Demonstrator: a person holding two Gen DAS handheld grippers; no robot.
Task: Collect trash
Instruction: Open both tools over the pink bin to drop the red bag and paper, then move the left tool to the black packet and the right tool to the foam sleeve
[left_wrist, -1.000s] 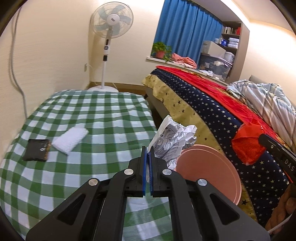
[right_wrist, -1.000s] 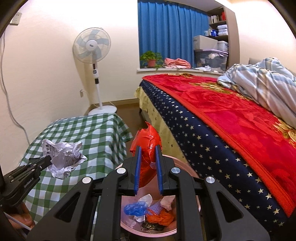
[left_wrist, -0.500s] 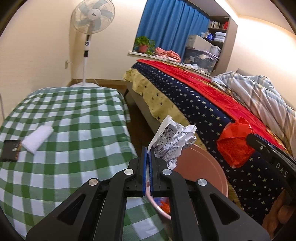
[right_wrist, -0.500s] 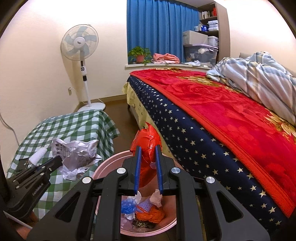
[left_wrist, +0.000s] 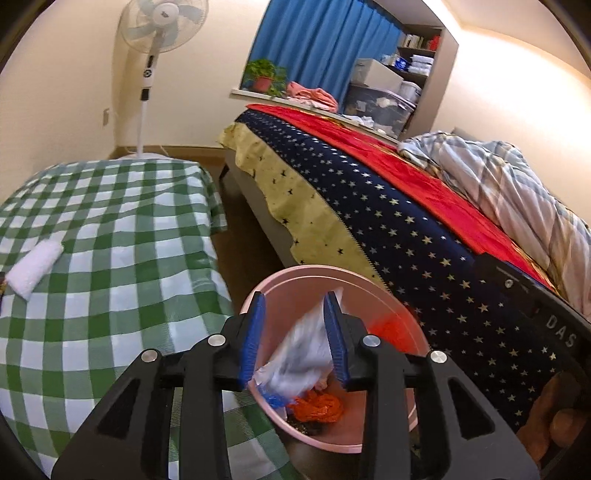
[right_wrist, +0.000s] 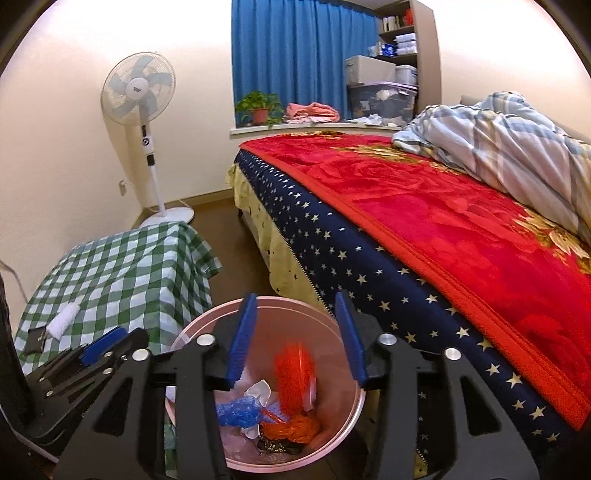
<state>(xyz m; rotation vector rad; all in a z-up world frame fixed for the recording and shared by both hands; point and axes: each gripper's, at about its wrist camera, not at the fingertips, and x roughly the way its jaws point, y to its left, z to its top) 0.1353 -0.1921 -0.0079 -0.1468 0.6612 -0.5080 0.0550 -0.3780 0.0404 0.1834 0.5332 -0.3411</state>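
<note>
A pink bin stands on the floor between the table and the bed, with blue and orange scraps inside. My left gripper hangs over it, its jaws opening. A crumpled white paper is blurred between the pads, dropping free. My right gripper is also over the pink bin, its jaws opening. The red wrapper is a blur below its pads, falling into the bin. The red wrapper also shows inside the bin in the left wrist view. The left gripper sits at the lower left of the right wrist view.
A table with a green check cloth is on the left, with a rolled white cloth and a dark wallet on it. A bed with a red blanket fills the right. A standing fan is by the far wall.
Both grippers have opened. The white paper and the red wrapper have left the pads and are dropping into the bin. The left gripper moved from the table edge to over the bin.
</note>
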